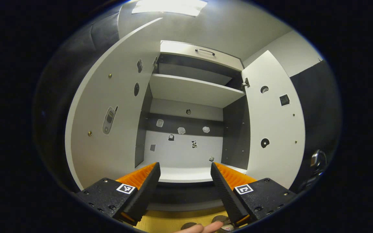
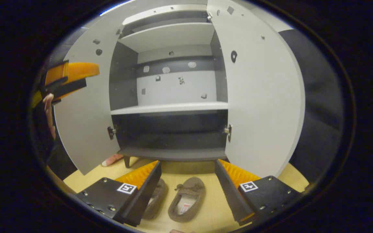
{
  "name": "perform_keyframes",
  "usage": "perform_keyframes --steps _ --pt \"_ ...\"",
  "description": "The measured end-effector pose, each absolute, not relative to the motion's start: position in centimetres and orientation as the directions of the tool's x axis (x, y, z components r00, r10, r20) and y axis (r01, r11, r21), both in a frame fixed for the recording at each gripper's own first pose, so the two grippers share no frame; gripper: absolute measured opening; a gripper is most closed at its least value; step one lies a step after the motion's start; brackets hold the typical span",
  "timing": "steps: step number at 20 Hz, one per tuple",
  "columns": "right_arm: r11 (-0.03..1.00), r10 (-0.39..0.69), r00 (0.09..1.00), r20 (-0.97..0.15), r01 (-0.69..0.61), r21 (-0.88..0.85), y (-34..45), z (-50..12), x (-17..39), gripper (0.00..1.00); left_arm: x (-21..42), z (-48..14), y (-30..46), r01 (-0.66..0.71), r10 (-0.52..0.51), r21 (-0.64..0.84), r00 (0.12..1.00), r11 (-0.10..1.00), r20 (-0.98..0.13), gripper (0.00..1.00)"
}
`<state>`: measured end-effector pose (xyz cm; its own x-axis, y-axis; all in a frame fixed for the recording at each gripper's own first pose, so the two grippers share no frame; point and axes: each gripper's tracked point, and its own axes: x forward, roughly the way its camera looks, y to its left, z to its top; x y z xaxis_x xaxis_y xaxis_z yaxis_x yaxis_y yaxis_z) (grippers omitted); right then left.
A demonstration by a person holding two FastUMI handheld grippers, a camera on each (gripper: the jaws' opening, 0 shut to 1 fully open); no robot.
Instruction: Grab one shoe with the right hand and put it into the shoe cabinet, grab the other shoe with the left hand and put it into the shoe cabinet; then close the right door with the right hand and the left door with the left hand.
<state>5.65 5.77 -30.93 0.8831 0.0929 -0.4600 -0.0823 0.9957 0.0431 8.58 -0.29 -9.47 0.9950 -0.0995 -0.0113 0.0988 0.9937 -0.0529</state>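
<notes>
Two brown slippers lie side by side on the wooden floor in front of the shoe cabinet [image 2: 173, 107]. One slipper [image 2: 186, 199] shows whole between my right gripper's fingers; the other slipper [image 2: 156, 195] is partly hidden behind one finger. My right gripper [image 2: 187, 163] hangs open above them, touching neither. Both cabinet doors stand open: the left door [image 2: 83, 123] and the right door [image 2: 261, 97]. My left gripper [image 1: 184, 165] is open, held higher, facing the cabinet's middle shelf [image 1: 196, 92]. It also appears as the left gripper [image 2: 87, 76] at the upper left, beside the left door.
The cabinet's shelves hold nothing but small stickers on the back wall [image 1: 183, 149]. A drawer with a handle [image 1: 205, 51] tops the cabinet. A pink object [image 2: 112, 159] lies by the cabinet's front leg. A person's fingertip [image 1: 202, 228] shows at the bottom edge.
</notes>
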Motion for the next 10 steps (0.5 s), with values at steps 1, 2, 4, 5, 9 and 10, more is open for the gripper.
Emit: perform_keyframes --steps 1,2,4,5,9,10 --pt "0.996 0.091 0.864 -0.494 -0.078 0.047 6.1 -32.9 5.4 0.97 8.8 -10.0 0.2 0.09 -0.091 -0.049 0.996 0.995 -0.022 0.95" --pt "0.996 0.087 0.844 -0.529 -0.074 0.046 6.3 -34.8 5.2 0.97 9.2 -10.0 0.4 0.096 -0.097 -0.037 0.995 0.995 -0.022 0.96" --pt "0.996 0.084 0.802 -0.592 -0.08 0.032 6.6 -38.1 4.6 0.99 10.0 -10.2 1.7 0.081 -0.081 -0.017 0.996 0.997 -0.023 0.95" --pt "0.996 0.088 0.783 -0.616 -0.083 0.037 7.0 -39.5 4.4 0.97 10.5 -10.2 2.2 0.071 -0.071 -0.01 0.997 0.997 -0.023 0.95" --pt "0.996 0.091 0.711 -0.697 -0.052 0.077 7.7 -44.1 3.5 0.77 11.7 -11.6 2.5 0.07 -0.071 -0.022 0.996 0.997 -0.049 0.95" --pt "0.997 0.071 0.701 -0.71 -0.035 0.065 7.5 -45.0 3.7 0.79 12.1 -11.9 2.5 0.071 -0.073 -0.026 0.995 0.997 -0.062 0.95"
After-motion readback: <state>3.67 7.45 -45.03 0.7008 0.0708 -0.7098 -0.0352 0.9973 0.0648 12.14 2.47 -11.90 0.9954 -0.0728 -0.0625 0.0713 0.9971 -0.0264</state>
